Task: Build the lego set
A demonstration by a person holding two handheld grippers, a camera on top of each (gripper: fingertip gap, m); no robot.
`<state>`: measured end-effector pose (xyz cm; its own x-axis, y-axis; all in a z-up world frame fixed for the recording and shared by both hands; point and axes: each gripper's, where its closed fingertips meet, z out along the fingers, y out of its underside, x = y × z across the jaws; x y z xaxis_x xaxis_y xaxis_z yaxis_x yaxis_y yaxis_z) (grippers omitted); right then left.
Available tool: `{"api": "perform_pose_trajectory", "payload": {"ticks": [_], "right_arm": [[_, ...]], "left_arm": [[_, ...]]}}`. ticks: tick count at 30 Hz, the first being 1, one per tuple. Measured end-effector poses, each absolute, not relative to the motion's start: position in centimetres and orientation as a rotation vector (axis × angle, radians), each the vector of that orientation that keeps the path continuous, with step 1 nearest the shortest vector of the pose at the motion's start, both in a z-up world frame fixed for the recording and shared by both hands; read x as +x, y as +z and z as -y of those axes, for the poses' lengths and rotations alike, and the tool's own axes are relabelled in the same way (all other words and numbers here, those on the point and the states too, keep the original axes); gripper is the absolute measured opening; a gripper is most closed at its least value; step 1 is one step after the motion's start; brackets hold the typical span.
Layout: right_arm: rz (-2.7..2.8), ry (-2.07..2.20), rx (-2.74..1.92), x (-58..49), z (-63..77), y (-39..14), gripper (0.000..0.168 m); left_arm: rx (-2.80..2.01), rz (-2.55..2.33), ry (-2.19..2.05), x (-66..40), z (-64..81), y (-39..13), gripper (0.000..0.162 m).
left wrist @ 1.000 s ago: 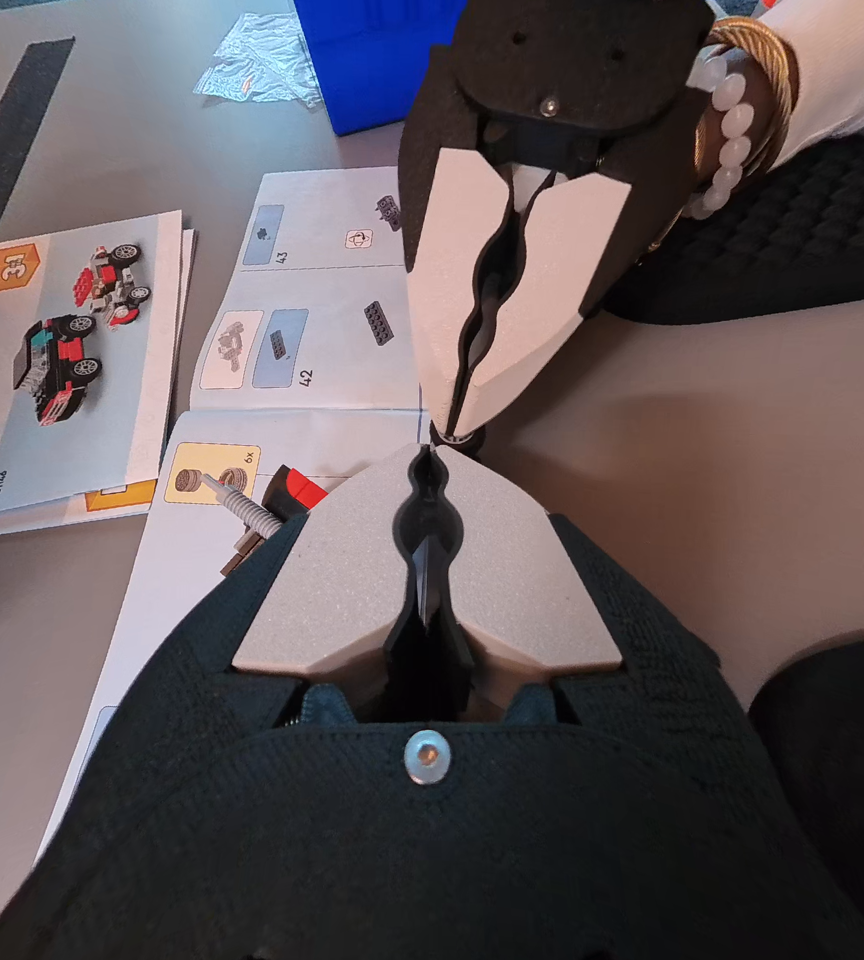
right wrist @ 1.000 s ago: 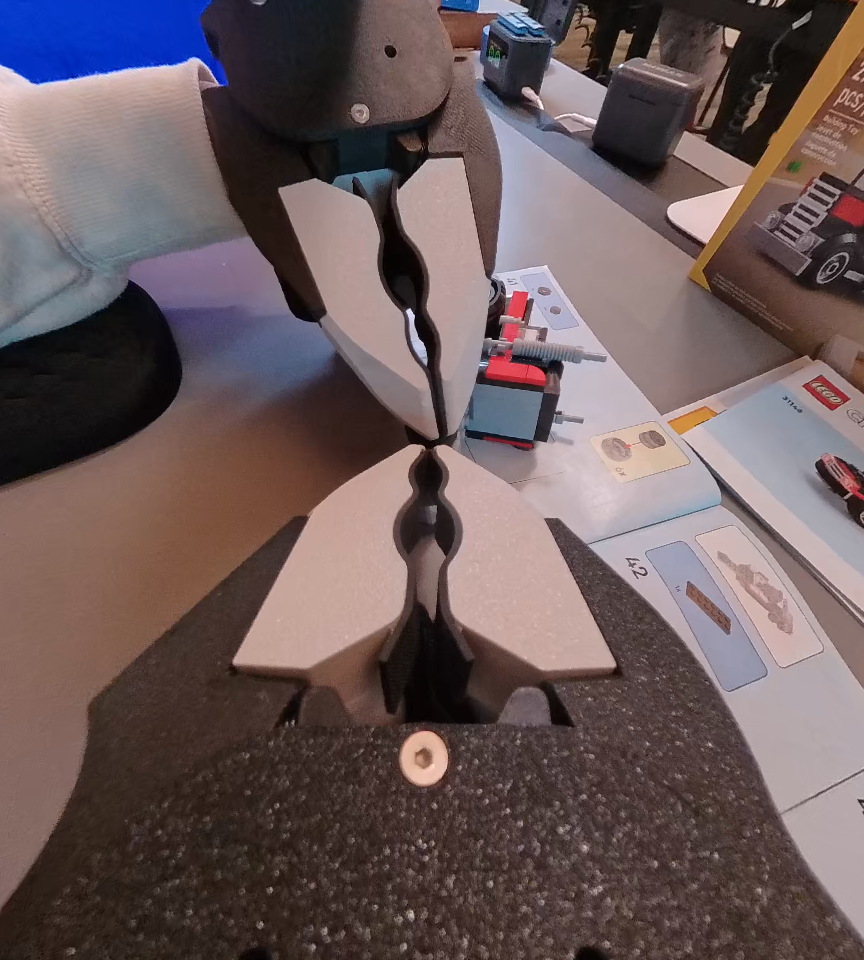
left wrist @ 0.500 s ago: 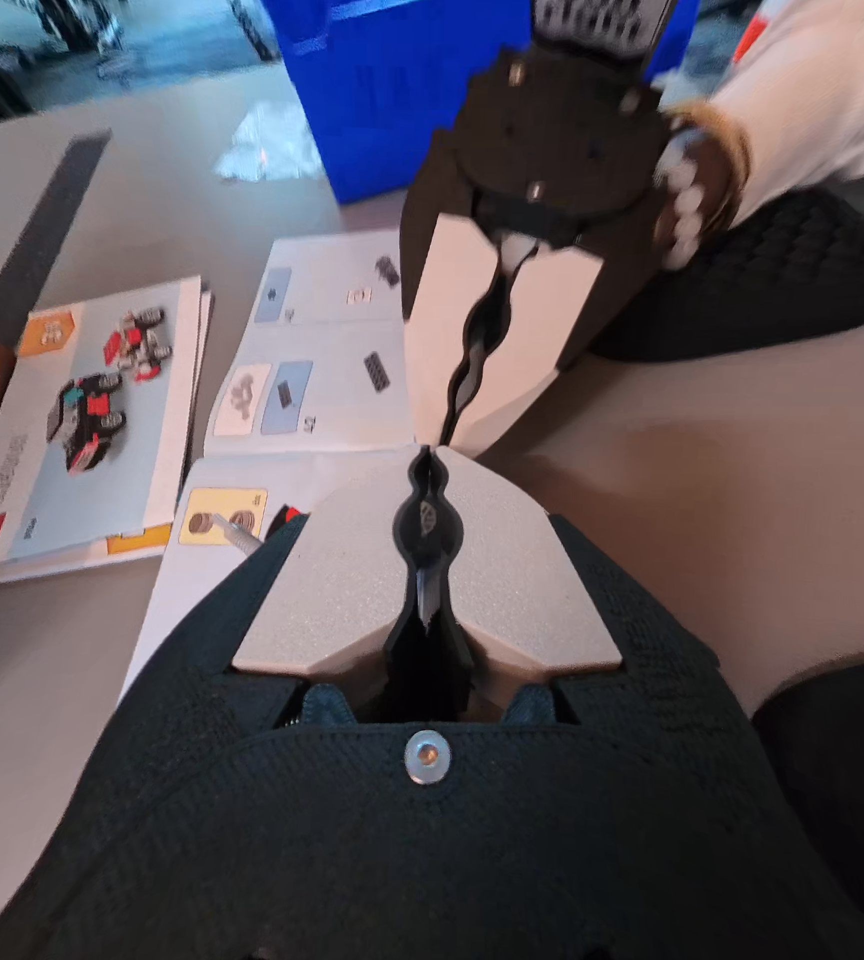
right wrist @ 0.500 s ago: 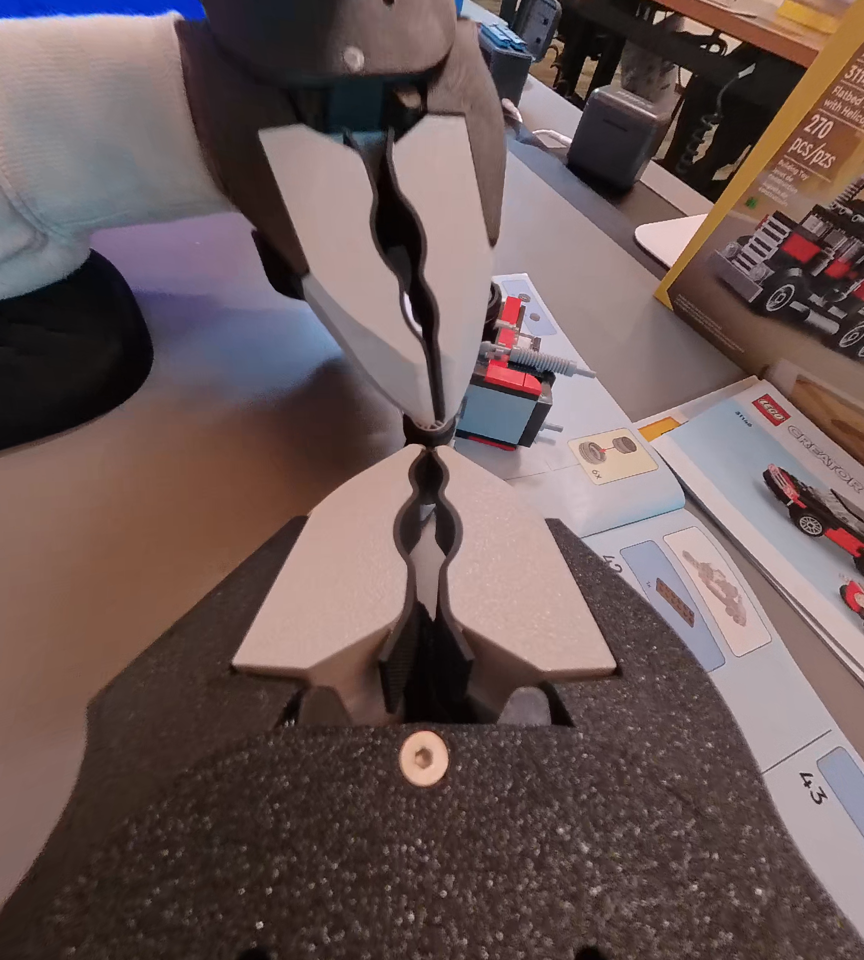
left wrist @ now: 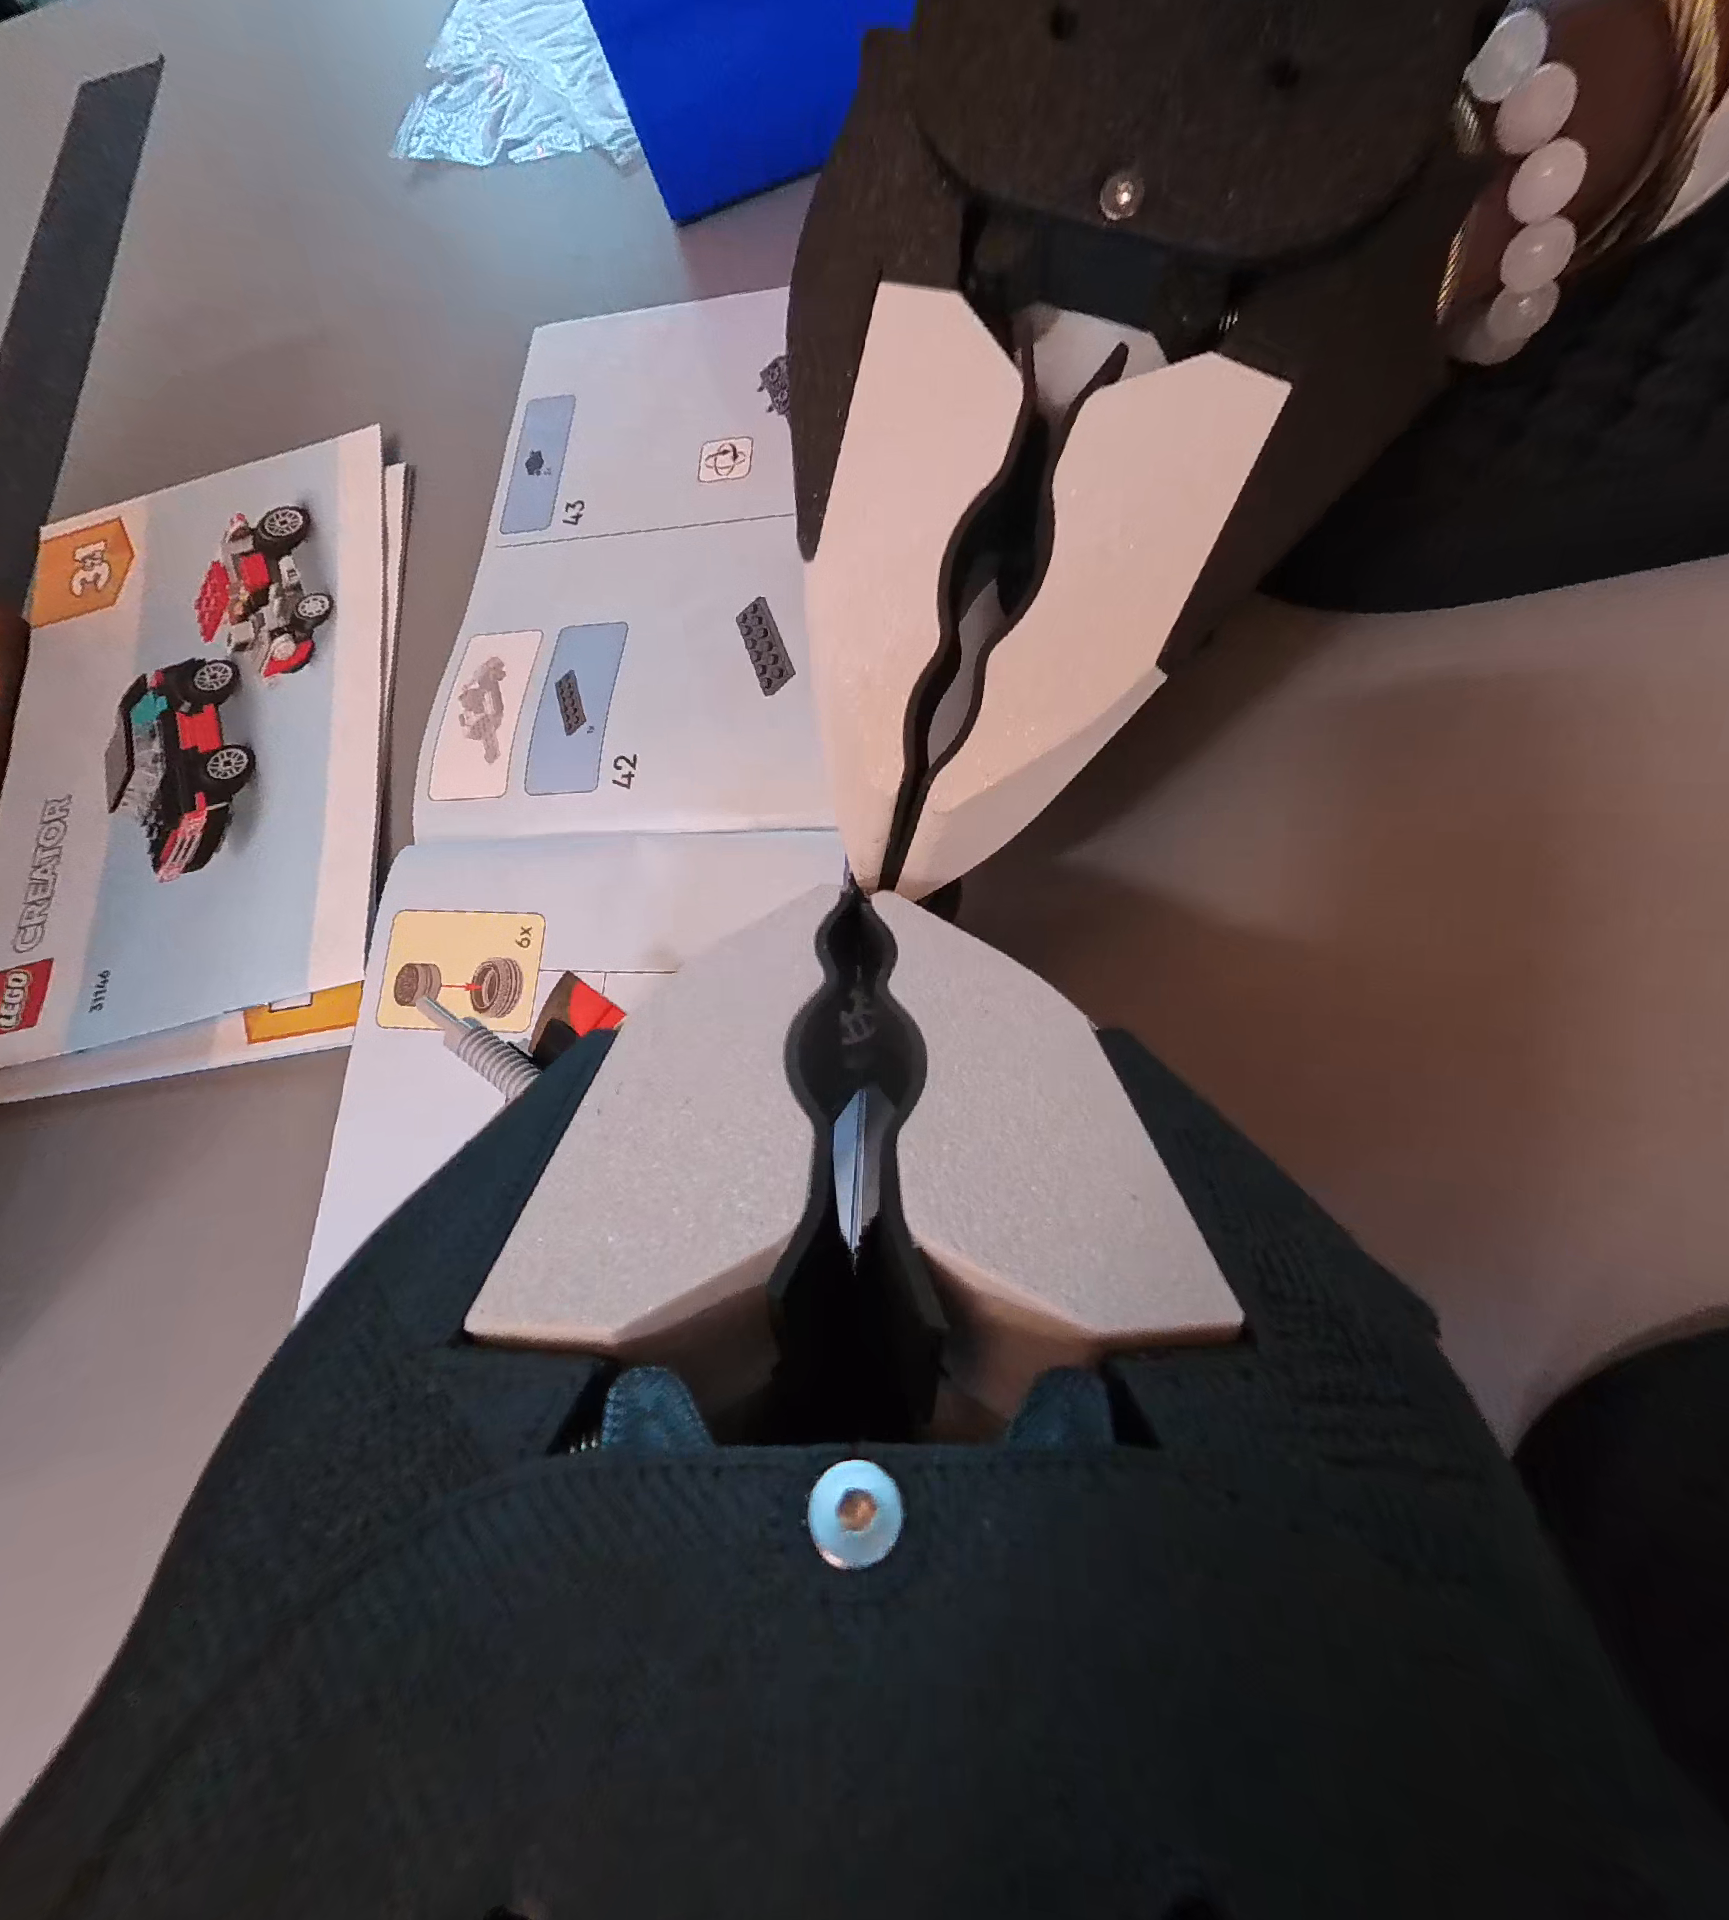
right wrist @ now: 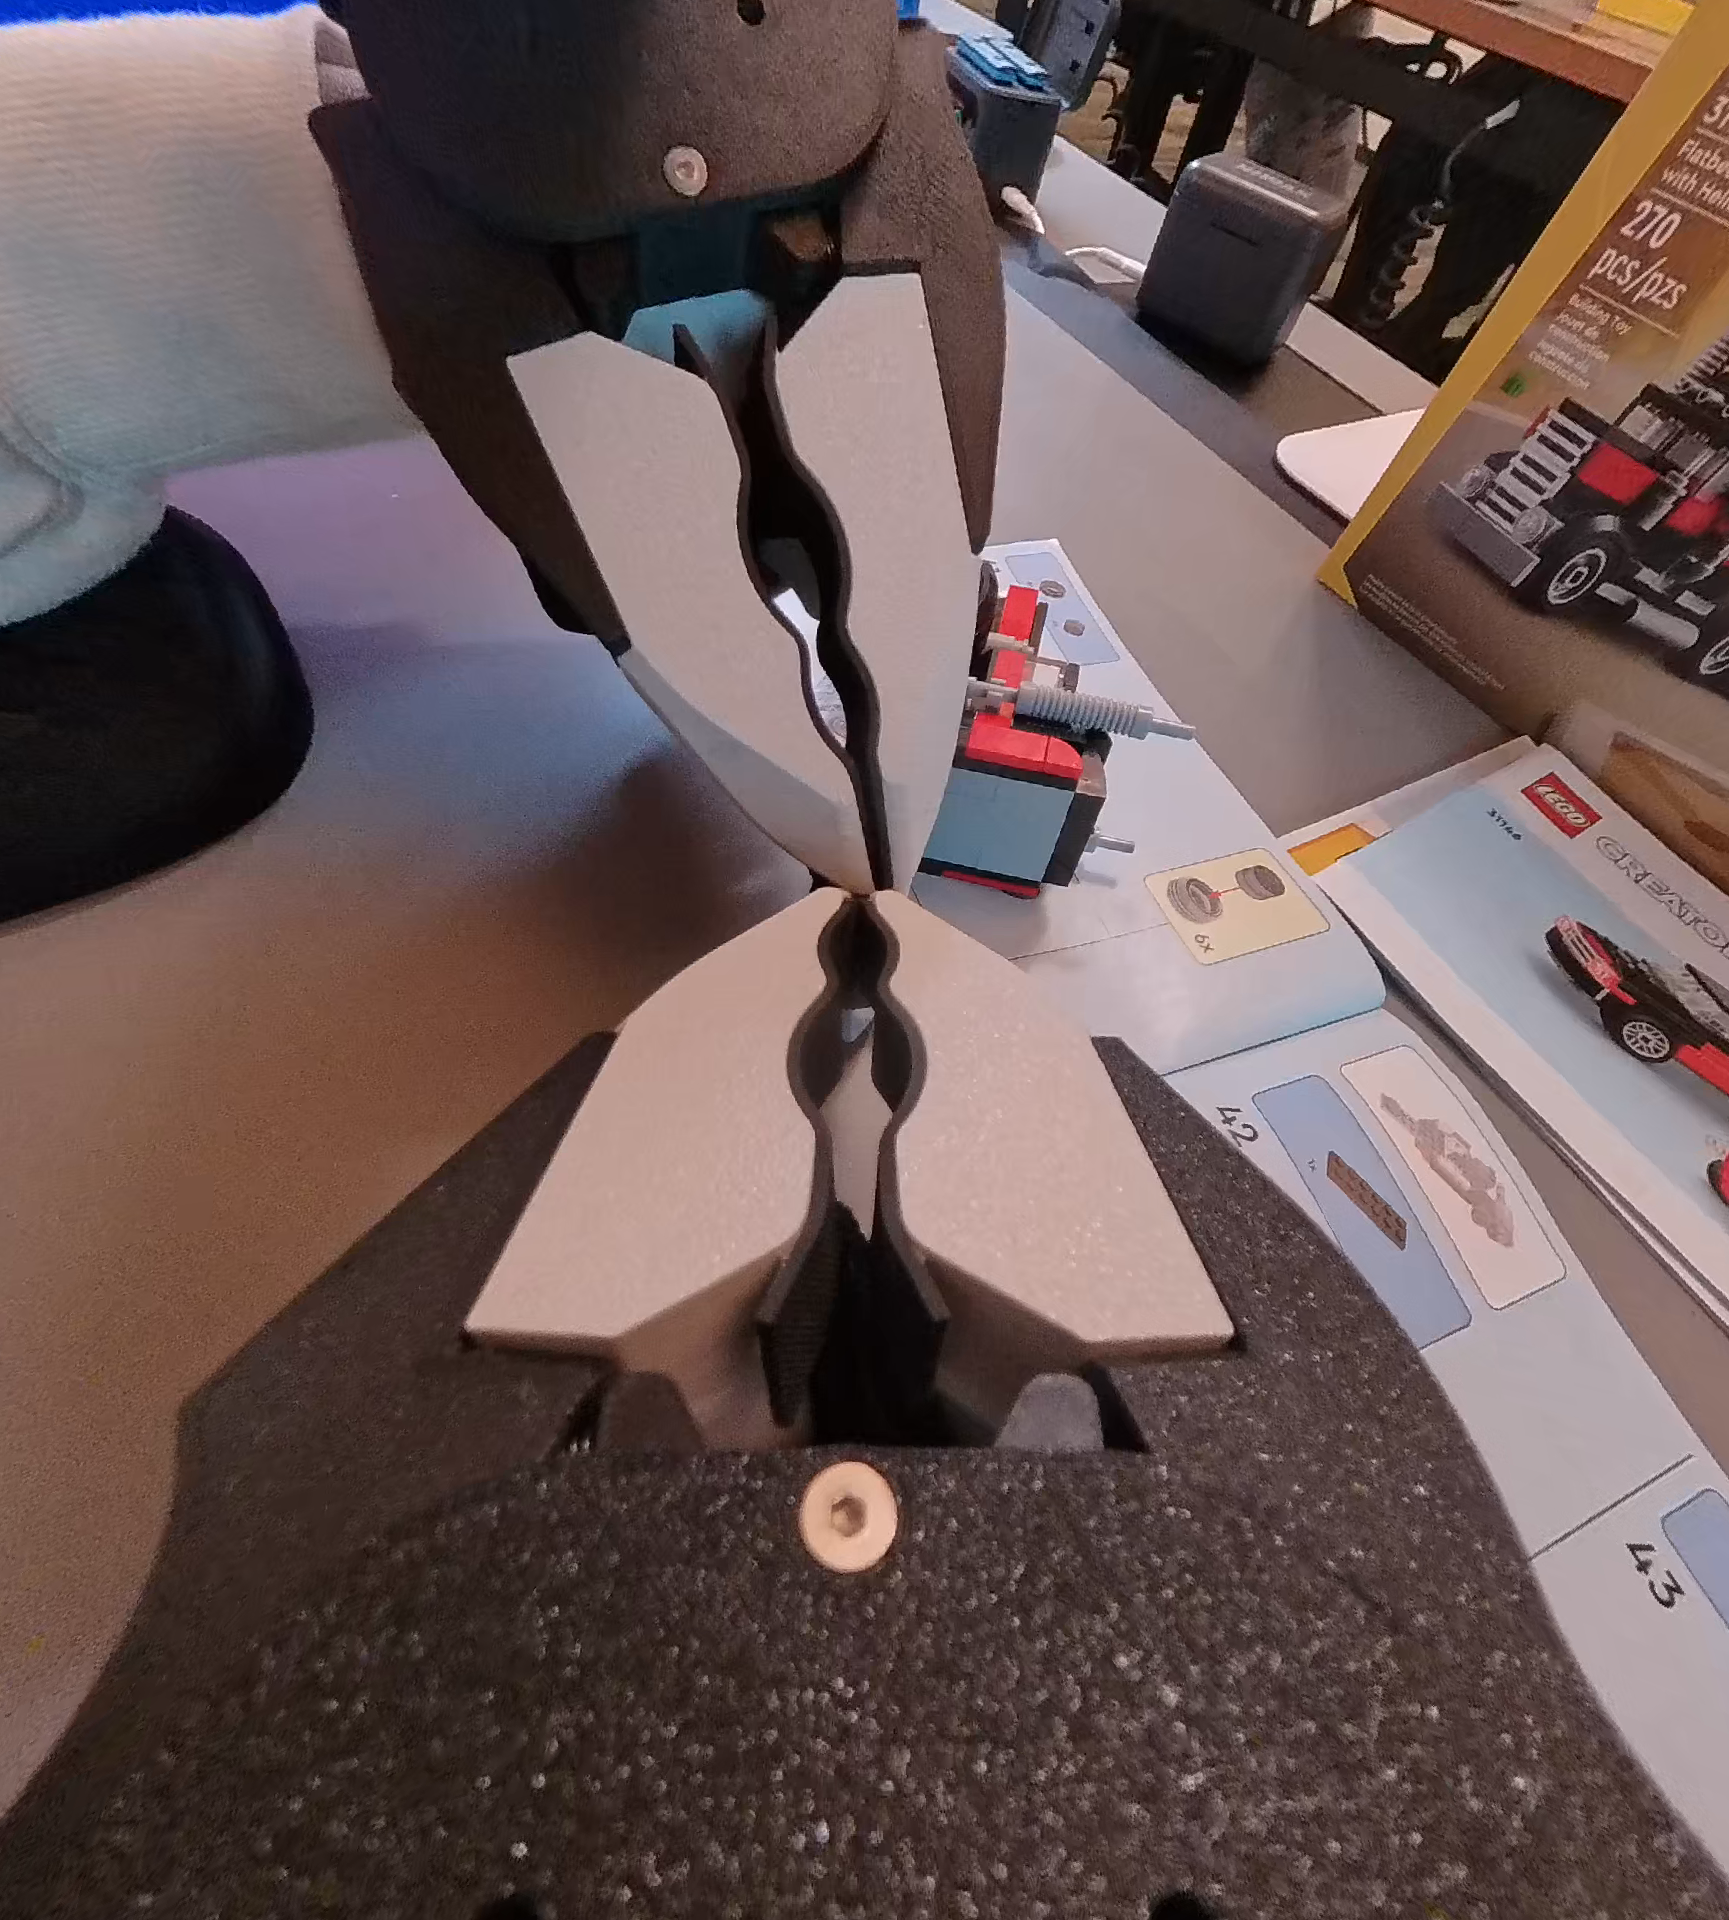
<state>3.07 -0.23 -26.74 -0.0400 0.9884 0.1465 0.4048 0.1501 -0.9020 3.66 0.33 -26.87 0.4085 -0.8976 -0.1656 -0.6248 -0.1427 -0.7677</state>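
My left gripper (left wrist: 855, 909) and my right gripper (right wrist: 856, 910) are both shut and meet tip to tip just above the table. In the left wrist view the right gripper (left wrist: 886, 881) comes down from the top. In the right wrist view the left gripper (right wrist: 875, 875) does the same. A small black round wheel piece (left wrist: 855, 1031) shows in the gap of the left jaws. Whether the right jaws hold anything is hidden. The part-built red, blue and black lego model (right wrist: 1007, 821) stands on the open instruction booklet (right wrist: 1255, 997), just right of the tips.
A second booklet (left wrist: 185, 748) lies to the left, also seen in the right wrist view (right wrist: 1670, 987). The lego box (right wrist: 1618, 416) stands behind it. A blue bin (left wrist: 735, 94) and a clear bag (left wrist: 517, 104) lie beyond. Black wrist pads (left wrist: 1618, 468) (right wrist: 60, 727) flank the grippers. The grippers are tip to tip, or close to it.
Both grippers lifted and tilted briefly, then came back close over the table with tips still together. The small wheel seen at the tips a second ago is now mostly hidden.
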Motion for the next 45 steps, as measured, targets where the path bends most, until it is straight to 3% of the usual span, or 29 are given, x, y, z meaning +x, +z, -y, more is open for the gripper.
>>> {"api": "perform_pose_trajectory", "payload": {"ticks": [10,12,14,18,25,38,45], "right_arm": [[1.587,0.838,-1.347,2.7,0.3,-26.6,0.0],[1.559,0.884,-1.36,2.7,0.0,-26.3,0.003],[1.398,1.011,-1.293,3.0,-0.5,-23.8,0.019],[1.336,1.139,-1.378,3.9,-1.1,-23.5,0.026],[1.535,1.042,-1.467,3.5,-0.4,-25.9,0.034],[1.622,1.105,-1.484,2.9,0.2,-26.9,0.021],[1.433,1.433,-1.568,3.4,0.0,-25.1,0.021]], "left_arm": [[-1.861,-1.352,-0.222,3.2,-0.9,-26.9,0.0],[-1.787,-1.246,-0.243,2.8,-1.4,-24.1,0.0],[-1.688,-1.113,-0.292,1.7,-1.4,-21.0,0.001],[-1.546,-0.889,-0.356,-1.5,-1.4,-17.3,0.001],[-1.608,-0.845,-0.335,-3.5,-1.6,-18.4,0.003],[-1.704,-0.896,-0.315,-3.8,-2.0,-20.9,0.006],[-1.67,-0.838,-0.347,-4.8,-2.0,-20.6,0.006]]}}
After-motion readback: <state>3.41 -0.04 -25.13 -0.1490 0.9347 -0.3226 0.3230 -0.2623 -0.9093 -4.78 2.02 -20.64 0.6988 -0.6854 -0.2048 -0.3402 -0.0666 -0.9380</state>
